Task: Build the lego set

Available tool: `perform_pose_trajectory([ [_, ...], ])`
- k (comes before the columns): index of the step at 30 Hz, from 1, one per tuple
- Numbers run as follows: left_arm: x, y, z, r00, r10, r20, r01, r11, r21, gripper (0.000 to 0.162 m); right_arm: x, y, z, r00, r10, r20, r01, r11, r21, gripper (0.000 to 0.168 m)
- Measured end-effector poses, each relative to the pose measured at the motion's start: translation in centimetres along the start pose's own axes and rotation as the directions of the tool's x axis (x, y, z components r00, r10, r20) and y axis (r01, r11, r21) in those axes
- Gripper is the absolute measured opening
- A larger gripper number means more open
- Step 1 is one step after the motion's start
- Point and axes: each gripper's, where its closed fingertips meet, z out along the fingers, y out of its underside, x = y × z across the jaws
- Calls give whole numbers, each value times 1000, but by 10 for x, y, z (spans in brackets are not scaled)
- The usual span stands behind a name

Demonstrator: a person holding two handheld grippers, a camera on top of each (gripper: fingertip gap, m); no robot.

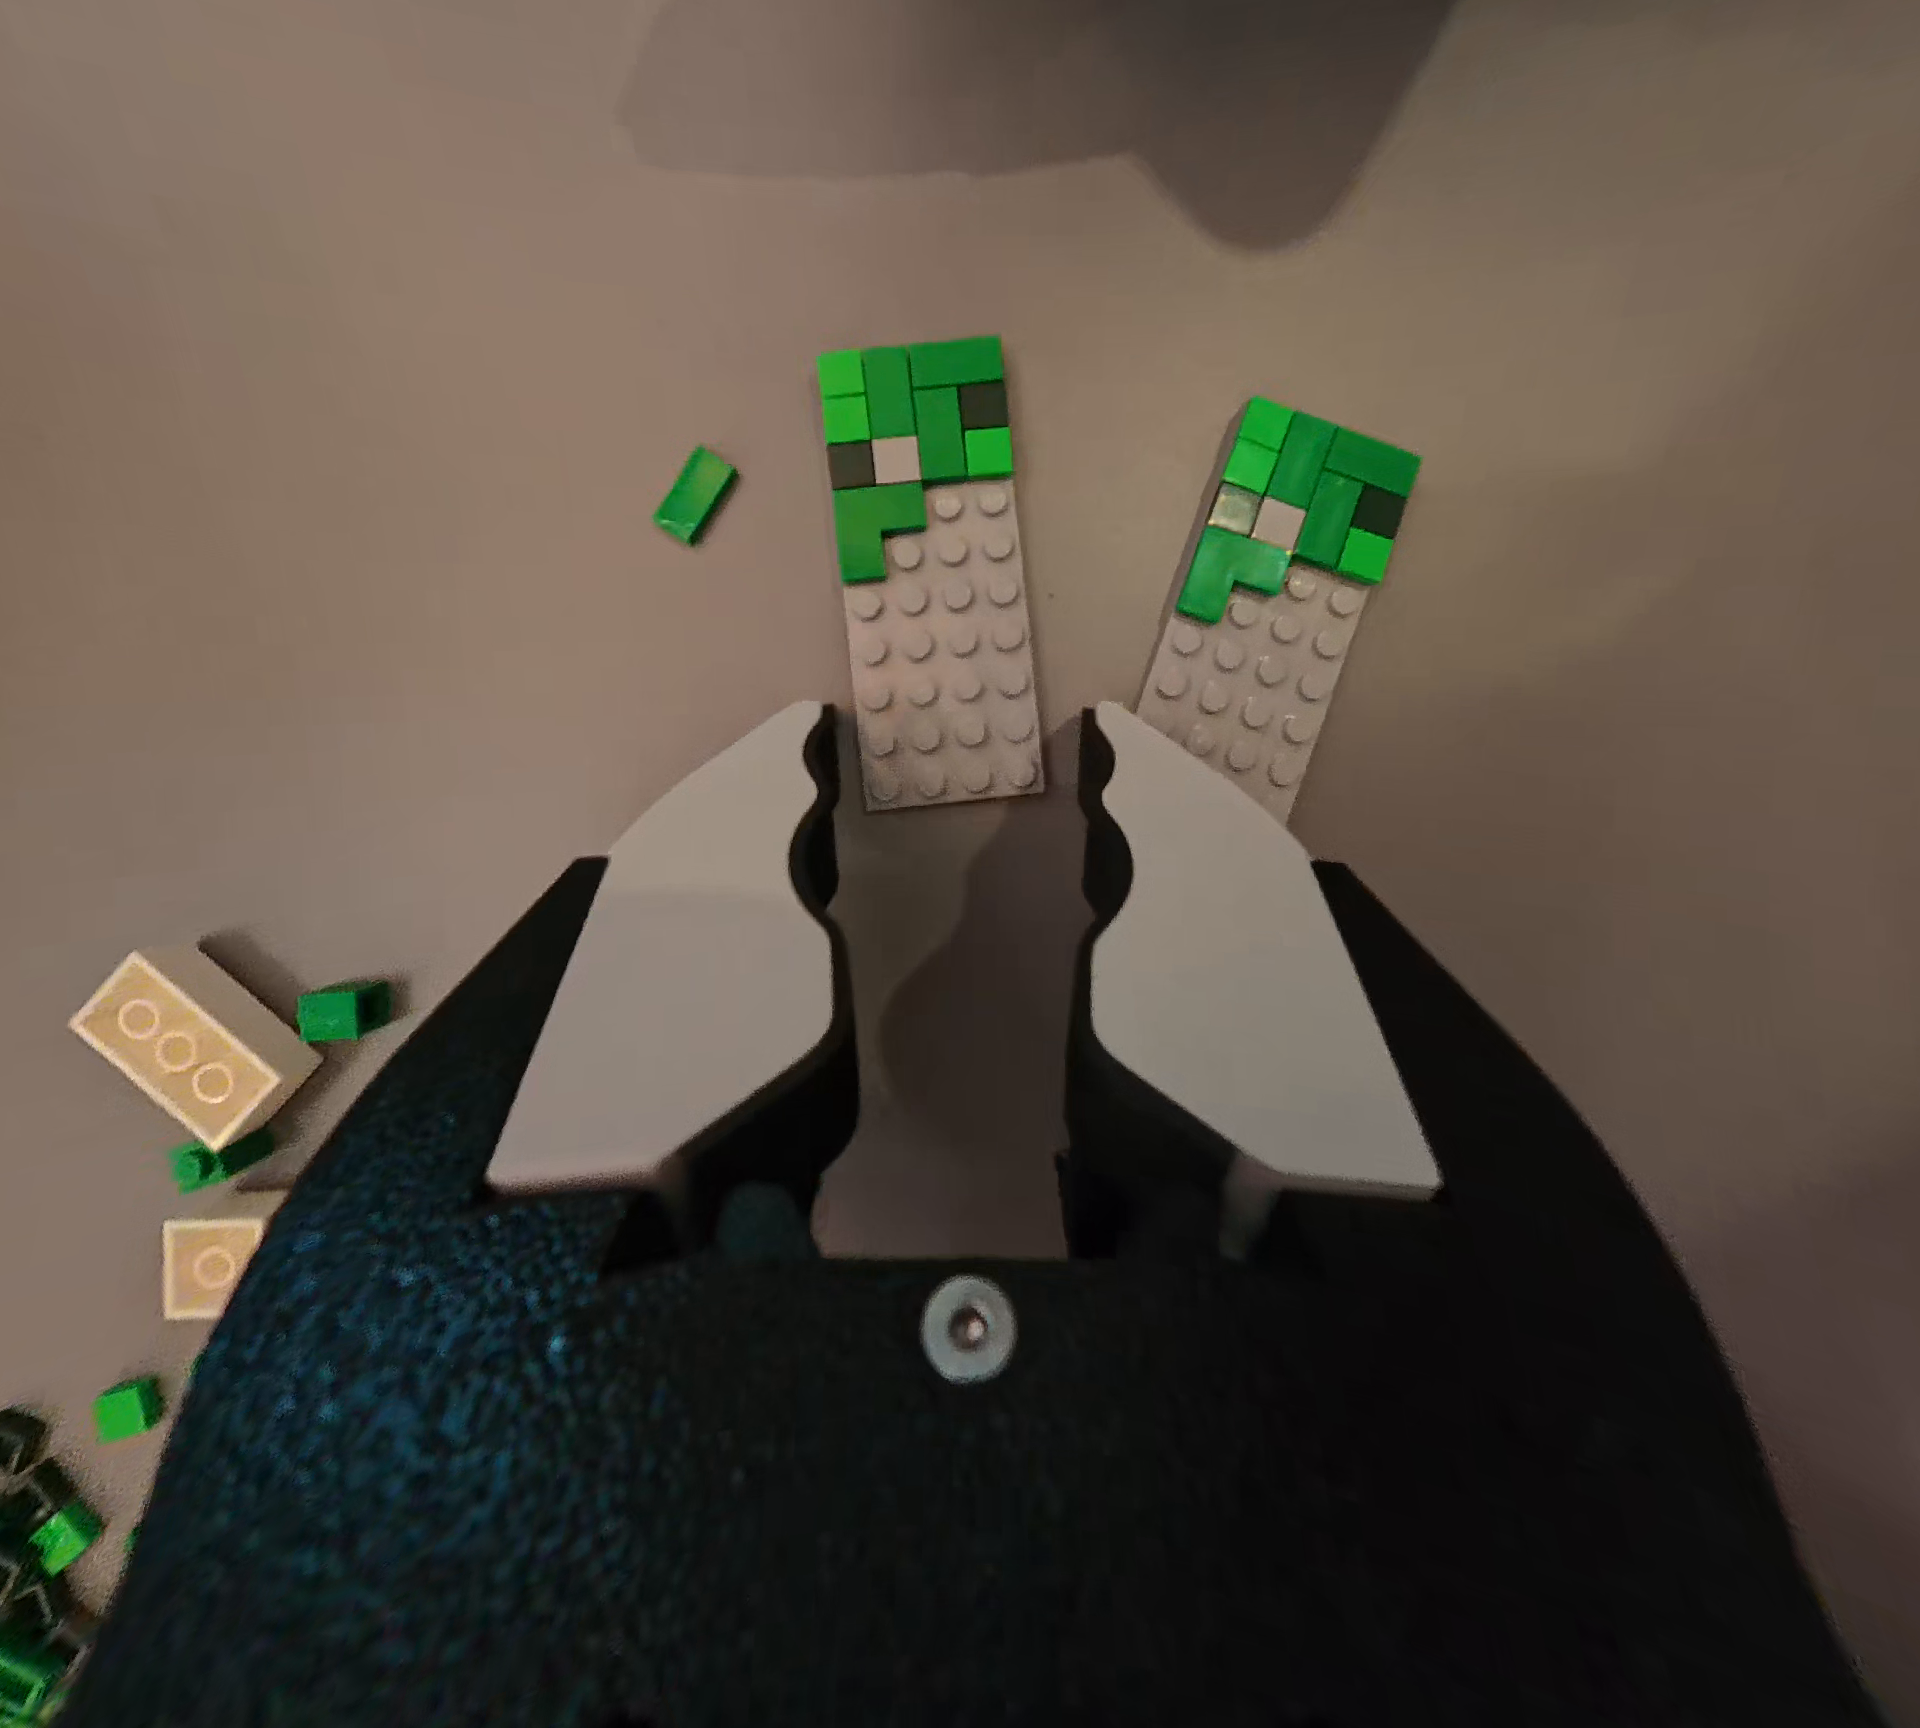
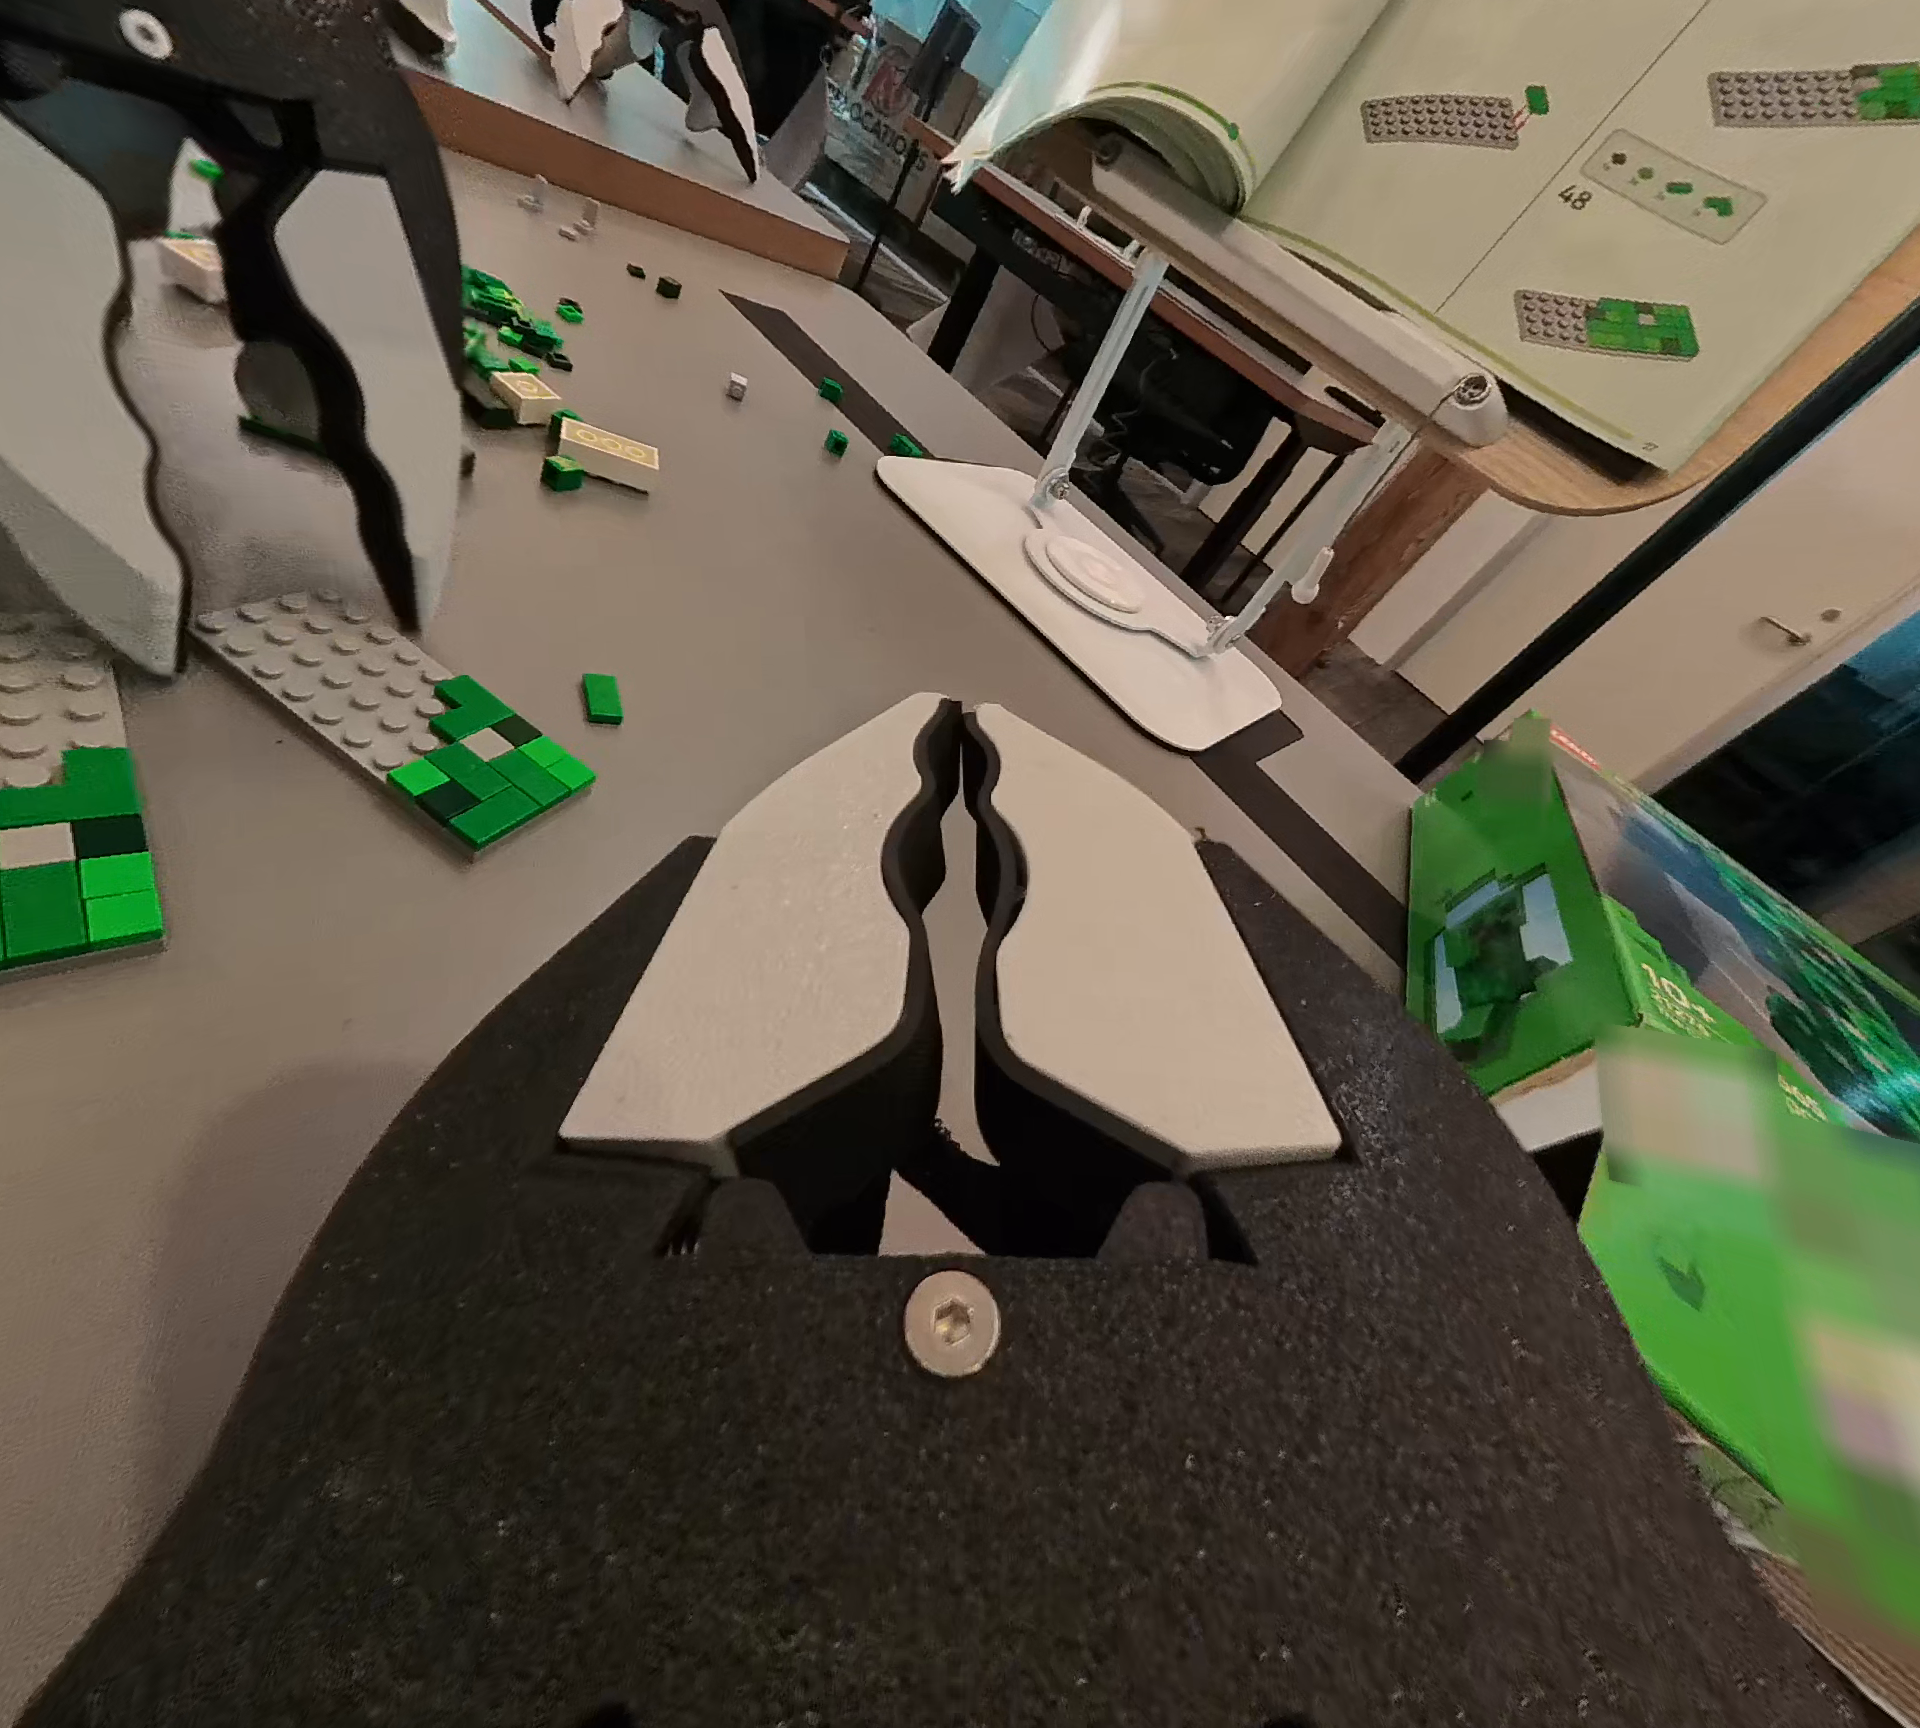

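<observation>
Left tongs (image 1: pixel 951 733) are hanging wide open and empty over two half-tiled grey plates (image 1: pixel 945 639) lying flat on the tabletop (image 1: pixel 364 328), probably lining up; right tongs (image 2: pixel 958 722) are sitting pinched closed, empty.

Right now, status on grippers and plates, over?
Left gripper open, empty, over near end of left plate. Right gripper shut, empty, off to the side. Both plates part-tiled green; right plate skewed. Loose tile beside, nothing blocking.

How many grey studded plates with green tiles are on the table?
2, side by side: one plate just ahead of the open left gripper, the other to its right, angled. None seems hidden.
</observation>
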Motion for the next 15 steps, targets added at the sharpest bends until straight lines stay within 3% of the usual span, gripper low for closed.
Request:
perform_pose_trajectory([
  [5, -2, -1, 1, 1000, 17, 8, -18, 1000, 12, 38, -11, 1, 2, 997, 10, 82, -8, 1000, -20, 0],
  [8, -3, -3, 2, 1000, 6, 9, -7, 999, 44, 32, -38, 3, 10, 971, 26, 239, -2, 995, -98, 3],
  [12, -5, -3, 1, 999, -37, 37, 33, 994, 101, 32, -70, 13, 34, 903, 52, 426, 70, 961, -267, 7],
  [15, -5, 0, -1, 996, -63, 60, 56, 992, 116, 31, -88, 15, 49, 815, 200, 543, 13, 932, -363, 8],
])
